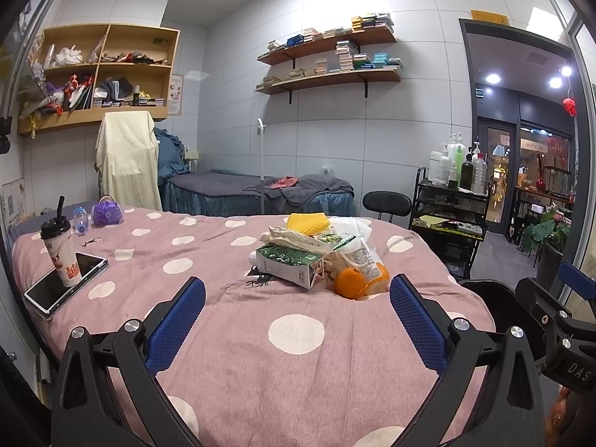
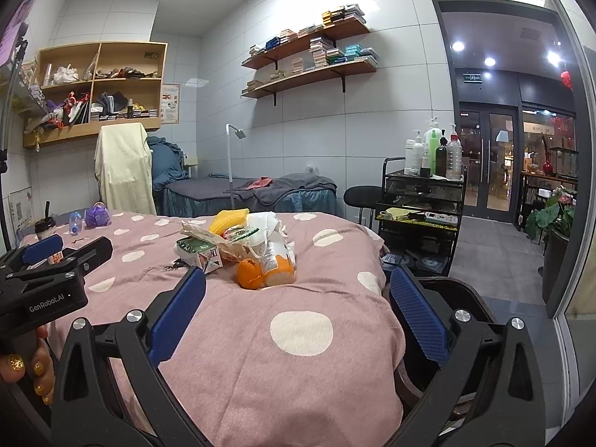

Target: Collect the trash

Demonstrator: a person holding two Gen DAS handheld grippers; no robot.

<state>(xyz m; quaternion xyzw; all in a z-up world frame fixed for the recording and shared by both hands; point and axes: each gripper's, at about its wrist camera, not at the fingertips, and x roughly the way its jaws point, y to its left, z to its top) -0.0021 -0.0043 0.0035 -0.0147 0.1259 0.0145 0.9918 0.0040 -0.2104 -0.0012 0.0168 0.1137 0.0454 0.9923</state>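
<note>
1. Both tools hang spread and empty above the pink dotted bedspread [image 1: 298, 372]: the left gripper [image 1: 298, 290] and the right gripper [image 2: 298, 290] hold nothing.
2. The trash pile [image 1: 320, 253] sits on the bed at twelve o'clock of the left gripper, with a green carton [image 1: 288, 262], an orange peel [image 1: 348, 283] and a yellow foam net [image 1: 307, 223].
3. The step looks like the approach, with nothing collected yet.
4. Next probably calls for reaching forward and closing on one piece, likely the carton.
</note>
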